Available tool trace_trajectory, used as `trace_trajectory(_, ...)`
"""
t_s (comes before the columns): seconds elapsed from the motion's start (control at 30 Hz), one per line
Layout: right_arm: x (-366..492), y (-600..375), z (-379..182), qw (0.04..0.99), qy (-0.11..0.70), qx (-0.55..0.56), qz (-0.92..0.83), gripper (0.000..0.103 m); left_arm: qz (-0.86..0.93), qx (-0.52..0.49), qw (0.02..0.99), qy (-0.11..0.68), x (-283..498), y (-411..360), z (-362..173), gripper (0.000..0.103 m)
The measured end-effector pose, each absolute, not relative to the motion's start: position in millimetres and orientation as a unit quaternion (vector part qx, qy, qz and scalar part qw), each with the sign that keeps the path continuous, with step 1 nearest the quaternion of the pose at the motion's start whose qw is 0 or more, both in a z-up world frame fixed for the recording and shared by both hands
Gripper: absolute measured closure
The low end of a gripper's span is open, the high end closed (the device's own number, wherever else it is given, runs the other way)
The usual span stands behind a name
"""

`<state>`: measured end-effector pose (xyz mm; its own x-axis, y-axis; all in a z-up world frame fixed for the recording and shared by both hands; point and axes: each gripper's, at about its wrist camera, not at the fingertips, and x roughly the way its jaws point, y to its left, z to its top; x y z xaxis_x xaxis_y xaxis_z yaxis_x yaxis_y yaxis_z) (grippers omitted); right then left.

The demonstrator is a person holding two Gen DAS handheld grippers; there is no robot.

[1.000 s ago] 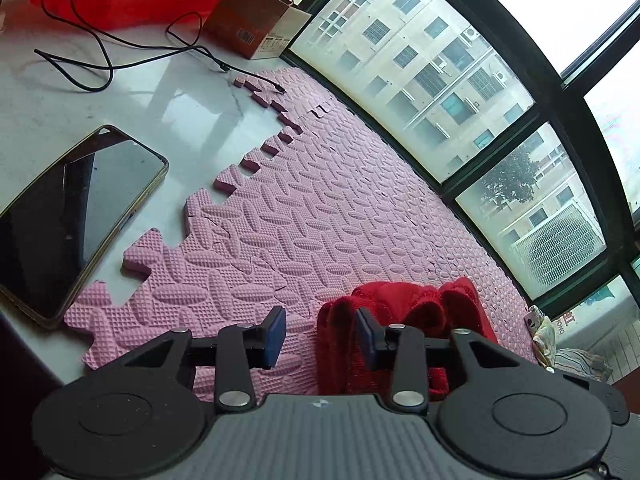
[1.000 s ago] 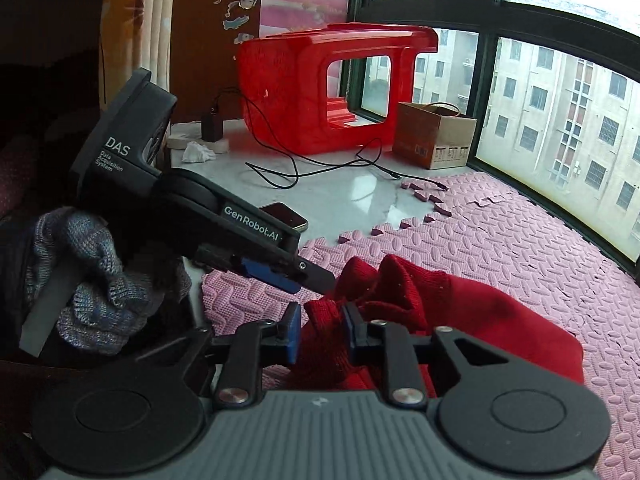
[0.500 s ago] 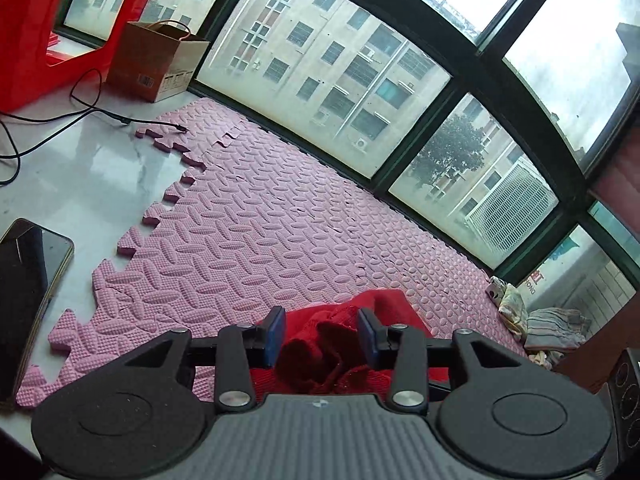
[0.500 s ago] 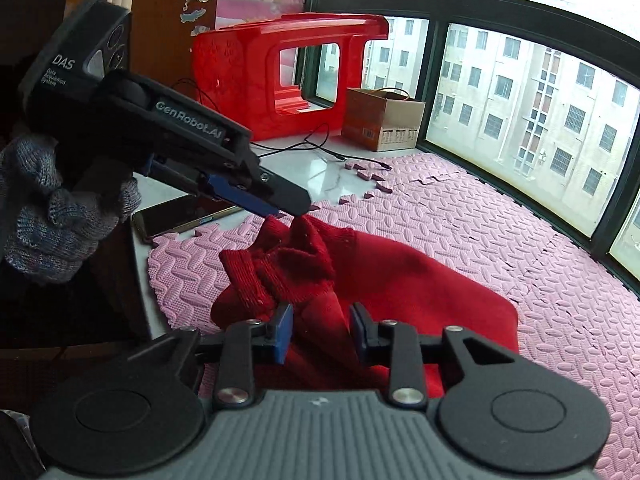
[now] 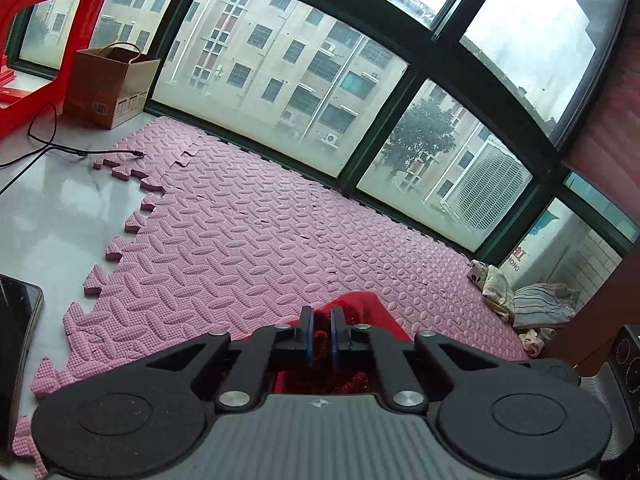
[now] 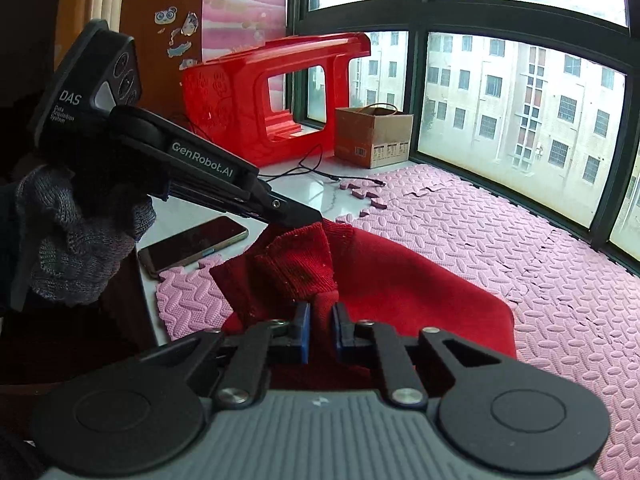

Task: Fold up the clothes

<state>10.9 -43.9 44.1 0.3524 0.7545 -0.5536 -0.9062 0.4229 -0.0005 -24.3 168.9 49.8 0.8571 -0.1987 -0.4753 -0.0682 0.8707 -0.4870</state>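
A red knitted garment [image 6: 400,280] lies on the pink foam mat [image 6: 520,220], its near edge lifted. My right gripper [image 6: 320,322] is shut on a fold of the garment's near edge. My left gripper [image 5: 322,330] is shut on the garment [image 5: 360,304] too; in the right wrist view it [image 6: 316,220] pinches the upper left corner and holds it raised. Most of the garment is hidden under the left gripper's body in the left wrist view.
A phone [image 6: 192,244] lies on the white sill left of the mat. A red plastic stool [image 6: 272,100], a cardboard box [image 6: 372,136] and a black cable [image 6: 316,164] stand farther back. Windows border the mat's far side. Folded cloths [image 5: 536,308] lie at the mat's right end.
Both grippers closed from open onto the red garment. The left gripper moved over the garment's corner and lifted it; its view swung away from the phone toward the window.
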Motion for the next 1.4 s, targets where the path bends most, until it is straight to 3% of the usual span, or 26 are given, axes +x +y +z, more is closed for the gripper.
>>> trace_trajectory(0.37,12.9,-36.4,40.5,0.804,0.257,-0.132,0.519,0.094,-0.021,-0.266,0.920,0.286,-24.8,184.9,35.4,0.094)
trace_trajectory(0.53,21.3,-37.7,37.4,0.807,0.269,-0.105,0.514,0.094,0.002,-0.301,0.913,0.277,-39.1,202.6,24.5,0.077)
trace_trajectory(0.7,30.0,-43.9,47.4,0.808,0.275,-0.072,0.516,0.094,-0.005,-0.306,0.910,0.280,-62.0,202.4,20.8,0.072)
trace_trajectory(0.83,34.8,-49.3,56.6,0.804,0.280,-0.034,0.524,0.095,-0.014,-0.308,0.903,0.299,-63.1,196.9,6.9,0.075)
trace_trajectory(0.9,32.2,-50.3,60.0,0.800,0.276,-0.025,0.532,0.103,-0.010,-0.314,0.898,0.308,-58.6,198.0,-1.7,0.081)
trace_trajectory(1.03,9.8,-37.3,56.1,0.807,0.251,-0.077,0.529,0.103,-0.001,-0.332,0.889,0.315,-53.2,205.1,-13.2,0.082)
trace_trajectory(1.2,2.3,-26.5,41.8,0.789,0.255,-0.157,0.537,0.094,0.010,-0.330,0.891,0.310,-57.8,210.7,-10.2,0.082)
trace_trajectory(1.27,-3.5,-25.1,36.5,0.791,0.236,-0.190,0.531,0.076,0.012,-0.326,0.895,0.304,-60.3,211.9,-5.0,0.082)
trace_trajectory(1.33,-8.6,-23.3,32.2,0.791,0.220,-0.220,0.526,0.065,0.004,-0.310,0.905,0.292,-59.5,207.2,5.6,0.082)
trace_trajectory(1.4,-11.3,-21.5,28.9,0.789,0.213,-0.232,0.527,0.064,-0.004,-0.293,0.914,0.280,-58.7,202.5,16.3,0.079)
